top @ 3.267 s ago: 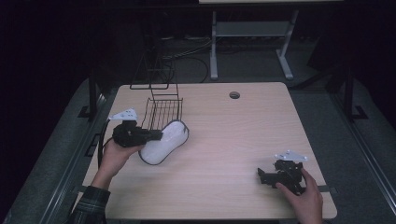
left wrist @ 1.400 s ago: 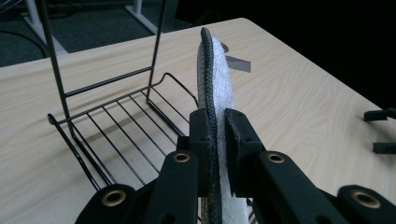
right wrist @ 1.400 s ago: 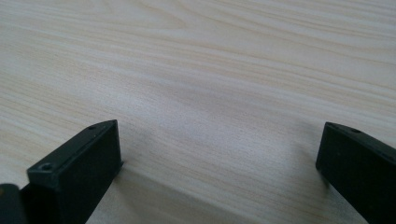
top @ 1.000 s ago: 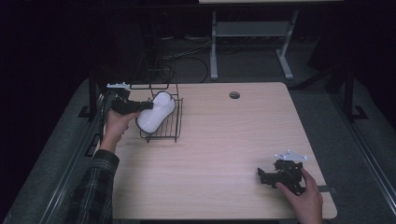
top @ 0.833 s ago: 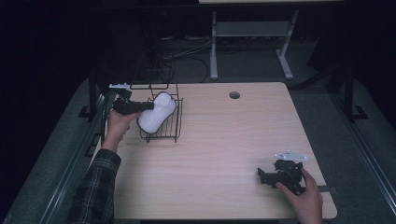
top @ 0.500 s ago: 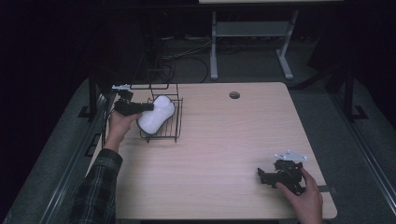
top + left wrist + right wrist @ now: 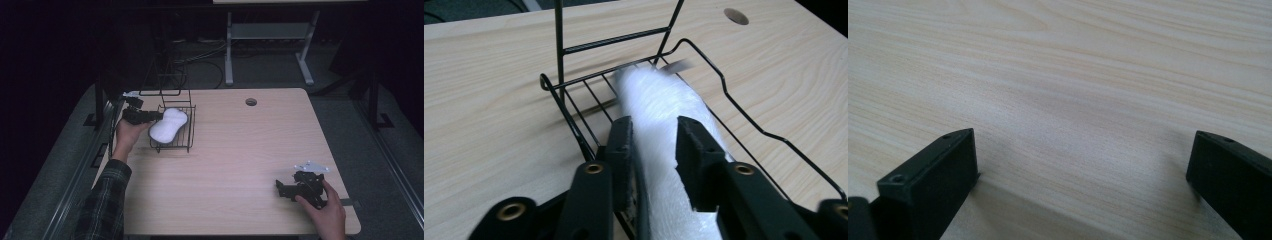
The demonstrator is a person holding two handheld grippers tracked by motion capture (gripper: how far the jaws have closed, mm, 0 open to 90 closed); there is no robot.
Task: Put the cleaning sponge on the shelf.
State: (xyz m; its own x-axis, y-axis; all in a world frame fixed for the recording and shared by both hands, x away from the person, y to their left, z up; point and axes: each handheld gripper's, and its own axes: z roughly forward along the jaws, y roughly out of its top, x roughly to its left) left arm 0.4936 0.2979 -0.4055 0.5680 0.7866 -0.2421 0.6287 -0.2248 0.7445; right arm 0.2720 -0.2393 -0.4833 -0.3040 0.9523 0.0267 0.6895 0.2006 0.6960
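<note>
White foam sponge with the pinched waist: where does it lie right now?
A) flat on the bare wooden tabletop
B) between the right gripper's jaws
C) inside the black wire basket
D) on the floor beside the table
C: the white foam sponge lies inside the black wire basket, its near end between the jaws of the left gripper.

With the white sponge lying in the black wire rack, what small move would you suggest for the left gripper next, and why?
Probably draw the left gripper straight back out of the black wire rack. The white dog-bone-shaped sponge already lies in the rack, and the jaws, which have just been opening, stand along its sides; whether they have let go completely is hard to tell, so open a little more first.
</note>
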